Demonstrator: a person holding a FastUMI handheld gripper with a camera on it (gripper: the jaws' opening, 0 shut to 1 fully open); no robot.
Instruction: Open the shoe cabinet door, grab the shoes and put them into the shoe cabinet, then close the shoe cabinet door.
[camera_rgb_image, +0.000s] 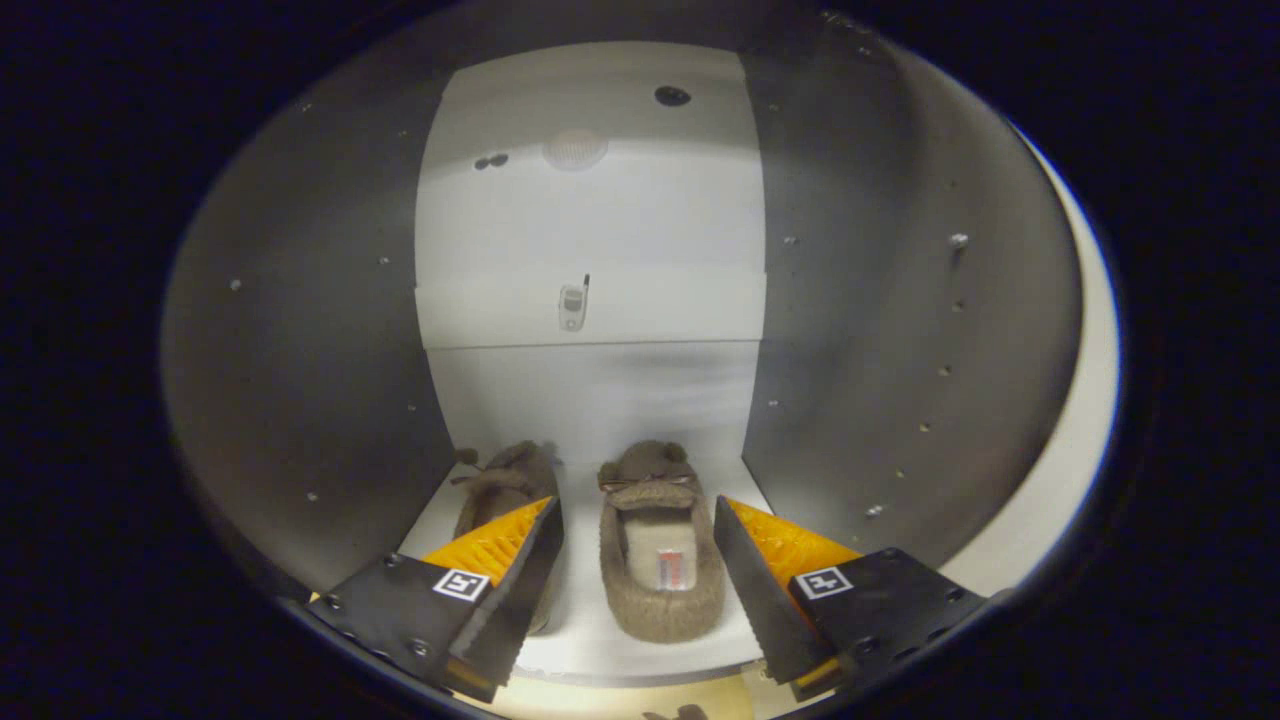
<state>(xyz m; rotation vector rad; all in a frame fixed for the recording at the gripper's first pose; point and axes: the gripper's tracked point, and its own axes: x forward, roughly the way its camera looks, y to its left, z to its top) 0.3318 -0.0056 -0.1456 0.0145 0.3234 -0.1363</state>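
I look straight into the open shoe cabinet (590, 250). Two furry brown slippers lie side by side on its white bottom shelf (585, 640), toes toward the back wall. The right slipper (660, 545) sits between my fingers and slightly beyond them, not touched by either. The left slipper (505, 490) is partly hidden behind my left finger. My gripper (638, 540) is open, its fingers spread wide at the cabinet's front edge with nothing held.
Grey side walls (300, 380) with rows of small peg holes close in on both sides. The white back panel carries a small metal fitting (573, 305) at mid height. A pale cabinet edge (1060, 480) shows at the far right.
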